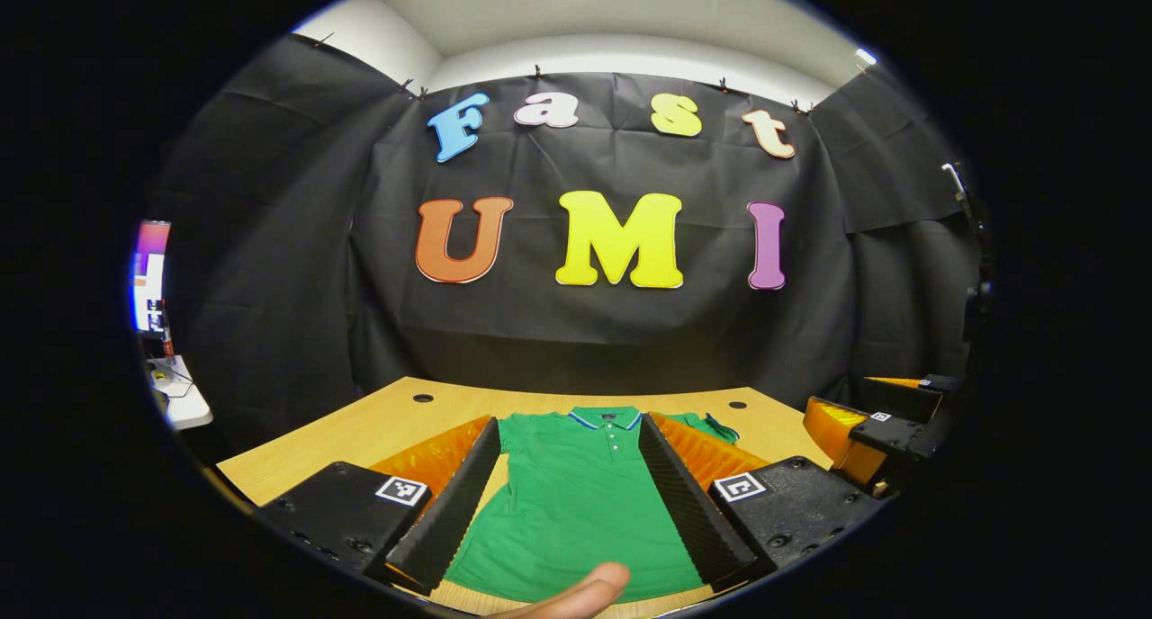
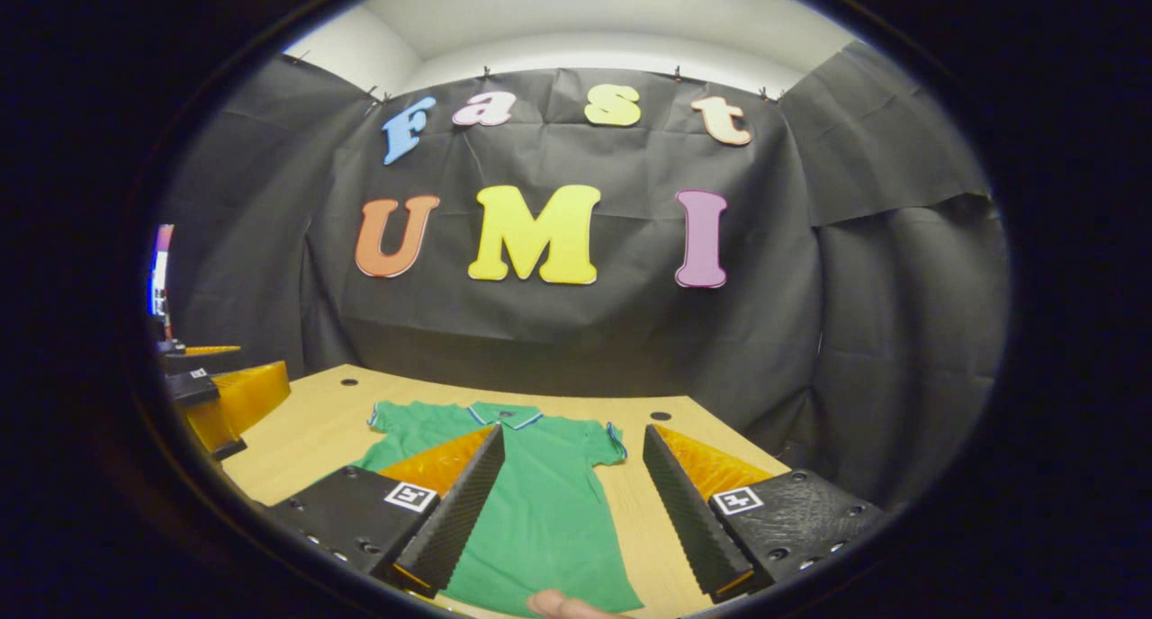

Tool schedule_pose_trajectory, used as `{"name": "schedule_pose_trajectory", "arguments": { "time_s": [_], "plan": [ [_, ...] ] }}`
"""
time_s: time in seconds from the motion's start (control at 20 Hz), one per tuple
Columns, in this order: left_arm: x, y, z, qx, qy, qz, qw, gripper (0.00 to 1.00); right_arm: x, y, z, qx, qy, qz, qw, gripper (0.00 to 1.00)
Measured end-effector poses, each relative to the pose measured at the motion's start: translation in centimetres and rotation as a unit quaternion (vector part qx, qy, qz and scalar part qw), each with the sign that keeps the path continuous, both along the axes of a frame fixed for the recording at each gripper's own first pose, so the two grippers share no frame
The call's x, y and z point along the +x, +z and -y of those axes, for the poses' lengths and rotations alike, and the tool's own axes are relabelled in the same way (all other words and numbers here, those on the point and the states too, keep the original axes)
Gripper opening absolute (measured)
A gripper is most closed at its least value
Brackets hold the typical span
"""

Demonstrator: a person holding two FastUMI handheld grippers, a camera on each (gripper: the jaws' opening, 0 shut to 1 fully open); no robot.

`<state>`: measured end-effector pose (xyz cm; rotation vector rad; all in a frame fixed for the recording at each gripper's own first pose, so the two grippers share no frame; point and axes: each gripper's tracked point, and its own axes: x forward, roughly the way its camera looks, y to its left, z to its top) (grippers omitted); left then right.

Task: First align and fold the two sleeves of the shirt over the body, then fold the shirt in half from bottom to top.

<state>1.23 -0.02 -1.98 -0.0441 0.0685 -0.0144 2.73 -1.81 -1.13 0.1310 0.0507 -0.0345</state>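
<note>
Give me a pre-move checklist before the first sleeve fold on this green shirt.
1. Shirt lies flat, collar at the far side of the table: ok.
2. Both sleeves spread out, none folded yet: ok in the right gripper view.
3. Left gripper open, jaws clear of cloth: ok.
4. Right gripper open, nothing between its jaws: ok.
5. Right gripper lined up on the right sleeve: ok, the sleeve lies ahead between the jaws.
6. Wrinkles under the shirt body: cannot tell.

Wooden table [image 1: 360, 435] with round cable holes [image 1: 423, 398]. Black cloth wall [image 1: 612, 331] behind, white ceiling [image 1: 630, 16] above. Lit screen [image 1: 149, 277] and small white stand [image 1: 180, 399] at far left.
</note>
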Motion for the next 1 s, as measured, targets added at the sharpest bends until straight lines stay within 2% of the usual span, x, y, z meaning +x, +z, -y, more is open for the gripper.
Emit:
{"name": "schedule_pose_trajectory", "arguments": {
  "time_s": [0.2, 0.45, 0.75, 1.0],
  "plan": [
    [0.5, -0.4, -0.1, -0.003, 0.004, -0.004, 1.000, 0.99, 4.6, -0.4, 2.4, -0.007, -0.022, -0.022, 0.999, 0.95],
    [1.9, -1.5, -0.7, 0.011, 0.011, -0.004, 1.000, 1.00, 14.4, -2.3, 6.4, -0.015, -0.053, -0.082, 0.995, 0.95],
    [4.8, -5.5, -1.0, -0.009, 0.013, -0.049, 0.999, 1.00, 25.9, -11.4, 8.5, -0.013, -0.061, -0.206, 0.977, 0.95],
    [5.9, -8.0, -1.8, -0.001, 0.038, -0.077, 0.996, 1.00, 30.9, -18.5, 8.7, 0.026, -0.039, -0.283, 0.958, 0.95]
  ]
}}
